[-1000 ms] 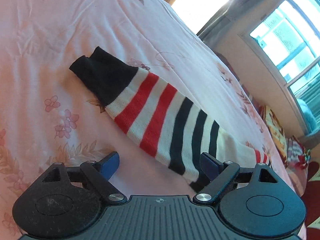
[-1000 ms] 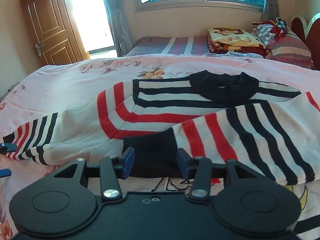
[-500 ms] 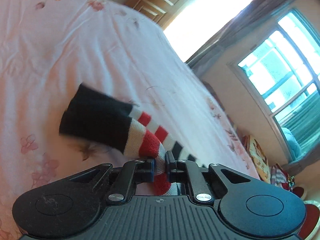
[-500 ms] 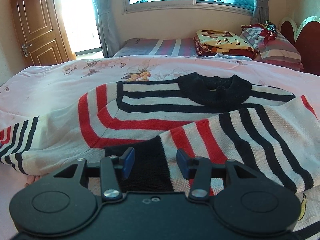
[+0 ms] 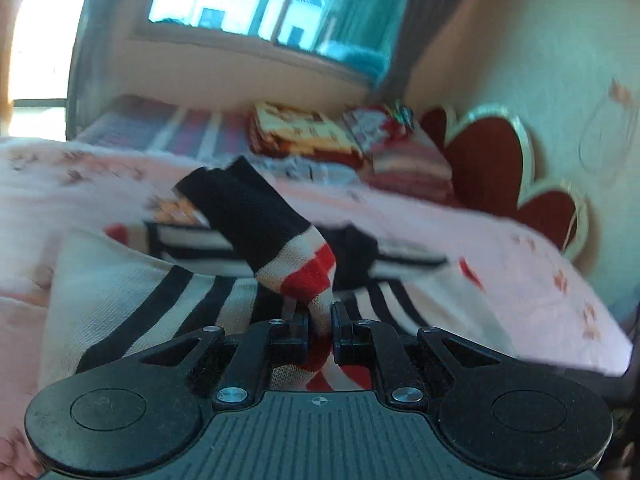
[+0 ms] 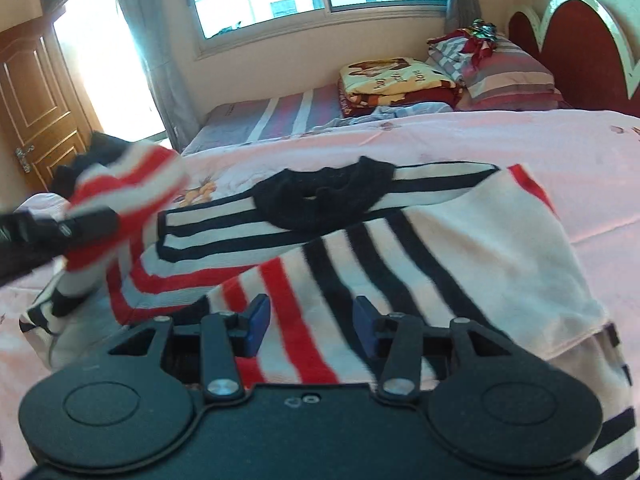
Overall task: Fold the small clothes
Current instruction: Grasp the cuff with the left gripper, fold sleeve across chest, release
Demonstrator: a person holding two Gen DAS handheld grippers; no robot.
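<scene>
Fingers (image 5: 301,328) of the left gripper (image 5: 320,330) are clamped on the sleeve (image 5: 280,248), lifted over the sweater (image 5: 132,292) on the bed (image 5: 520,264); the soft, light knit droops, so a grip near the cuff looks best. In the right view, the right gripper (image 6: 310,326) hovers parted and empty over the sweater's other folded sleeve, red, black and white striped

The striped sweater (image 6: 400,248) is lying flat on the pink bedspread, white with red and black bands and a black collar. One sleeve's already folded across the front. The other sleeve (image 5: 276,240), black cuff at the end, is lifted up over the body.
</scene>
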